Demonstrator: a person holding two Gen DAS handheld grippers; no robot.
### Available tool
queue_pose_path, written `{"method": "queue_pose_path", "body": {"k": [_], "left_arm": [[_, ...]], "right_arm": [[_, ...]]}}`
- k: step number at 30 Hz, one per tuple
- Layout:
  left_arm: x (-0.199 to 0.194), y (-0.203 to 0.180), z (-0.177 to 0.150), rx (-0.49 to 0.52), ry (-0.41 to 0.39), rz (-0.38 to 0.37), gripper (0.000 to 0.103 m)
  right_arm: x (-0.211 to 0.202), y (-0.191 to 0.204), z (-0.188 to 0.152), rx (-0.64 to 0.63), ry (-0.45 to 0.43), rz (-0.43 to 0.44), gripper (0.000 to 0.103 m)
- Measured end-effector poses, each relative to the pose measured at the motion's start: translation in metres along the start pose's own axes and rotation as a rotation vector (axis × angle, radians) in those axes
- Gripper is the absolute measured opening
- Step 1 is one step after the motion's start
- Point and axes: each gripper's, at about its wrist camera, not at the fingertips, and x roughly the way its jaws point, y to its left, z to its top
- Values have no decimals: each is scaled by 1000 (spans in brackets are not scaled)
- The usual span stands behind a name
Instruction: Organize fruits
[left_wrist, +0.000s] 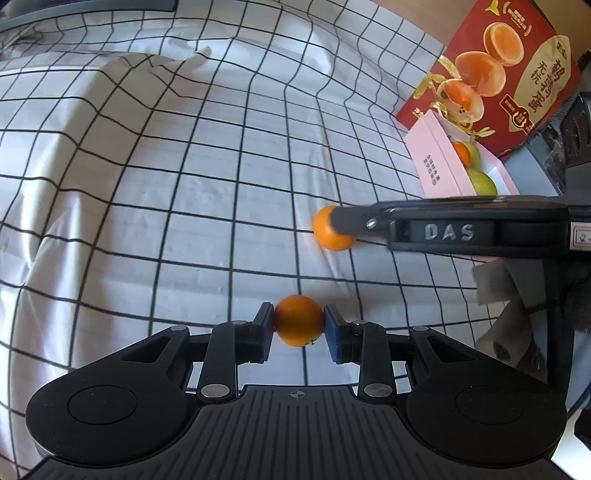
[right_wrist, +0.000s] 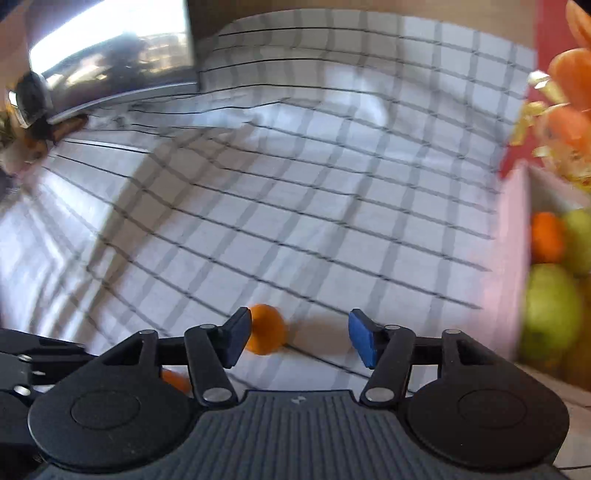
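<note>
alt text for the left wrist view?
The left gripper is shut on a small orange above a grid-patterned cloth. The right gripper reaches a second orange; a pink box of fruit sits behind.

Raised letters "DAS" stand on the side of the right gripper (left_wrist: 334, 225), seen crossing the left wrist view. The red carton (left_wrist: 517, 74) carries Chinese characters on a cream panel, among them "天抗", beside printed pictures of round orange halves; its smaller round seals are too small to read. The pink box (left_wrist: 439, 162) bears fine dark print on its side wall, illegible. Nothing is readable in the right wrist view.
</note>
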Motion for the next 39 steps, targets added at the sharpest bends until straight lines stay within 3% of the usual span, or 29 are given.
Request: {"method": "queue_pose_path", "body": {"k": [4,16,20,29,39], "left_arm": [[-5,7,-3,-18,-5,4,34],[-10,12,-7,-25,-6,0,34],[-6,4,-6,-1,8,-14,34],[10,-35,-1,130,46,-72,34],[28,-71,-3,245,75,-88,34]], "right_arm": [[9,22,-7,-52,26,34,33],[-8,17,-26,2,28,37,32],[-31,0,-46,52,21,-35,32],[-72,-33,-100,85,-19,-313,32],[-74,-41,-128,168,-54,-322,33]]}}
